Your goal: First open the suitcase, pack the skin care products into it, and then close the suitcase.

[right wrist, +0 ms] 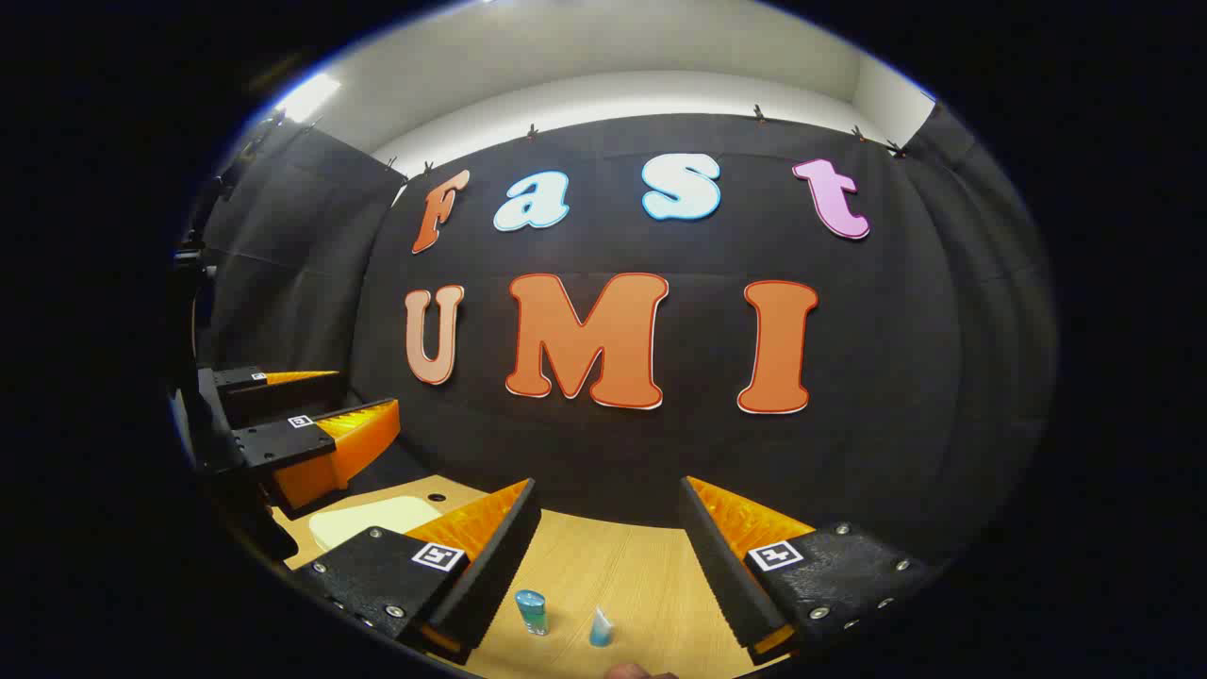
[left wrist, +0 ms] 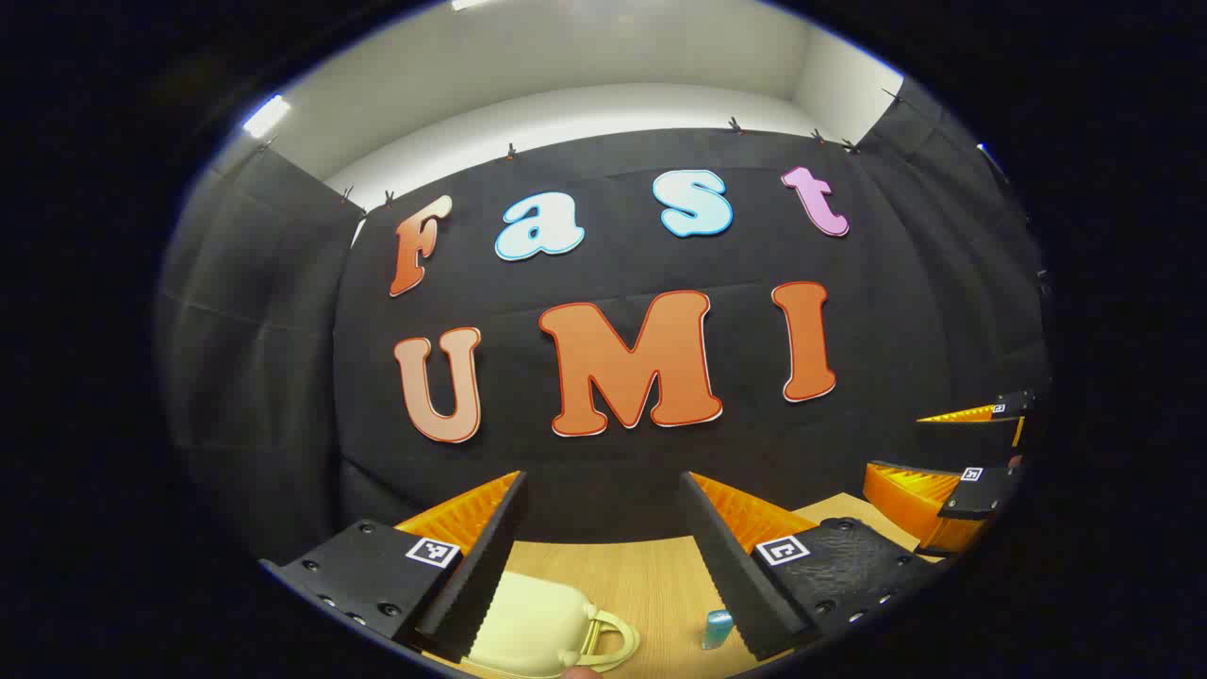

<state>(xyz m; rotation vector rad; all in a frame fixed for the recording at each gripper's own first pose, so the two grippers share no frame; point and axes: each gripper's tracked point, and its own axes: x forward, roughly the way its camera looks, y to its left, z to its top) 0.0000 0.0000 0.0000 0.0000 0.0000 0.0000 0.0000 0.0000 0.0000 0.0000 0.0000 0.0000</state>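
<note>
Low in the left gripper view, at the bottom centre, the left hand-held gripper (left wrist: 603, 556) has its fingers spread wide with nothing between them, raised above a light wooden bench (left wrist: 651, 575). Just below them lies the suitcase (left wrist: 533, 627), a small pale cream case with a looped handle (left wrist: 608, 641) turned toward the frame's middle; it looks closed, so opening it seems the first step still to do. To its right on the bench stands a small blue bottle (left wrist: 717, 629), and at the right edge of that view the right hand-held gripper (left wrist: 962, 453) appears, likewise open. In the right gripper view the right hand-held gripper's fingers at the bottom are parted and empty, with the blue bottle and a smaller pale blue tube (right wrist: 601, 627) standing near each other between them at the lower edge; the suitcase shows as a pale slab at lower left, beneath the left hand-held gripper. The risks, as I judge them: the case is light and smooth, so a pull on the lid or handle by one gripper alone may drag or tip it rather than open it; and the bottle and tube stand upright close to the case, so a swinging lid or a low pass could knock them over. Around the bench hang black cloth walls (right wrist: 283, 245), clipped along the top, under a white ceiling with bright strip lights (left wrist: 267, 115).
</note>
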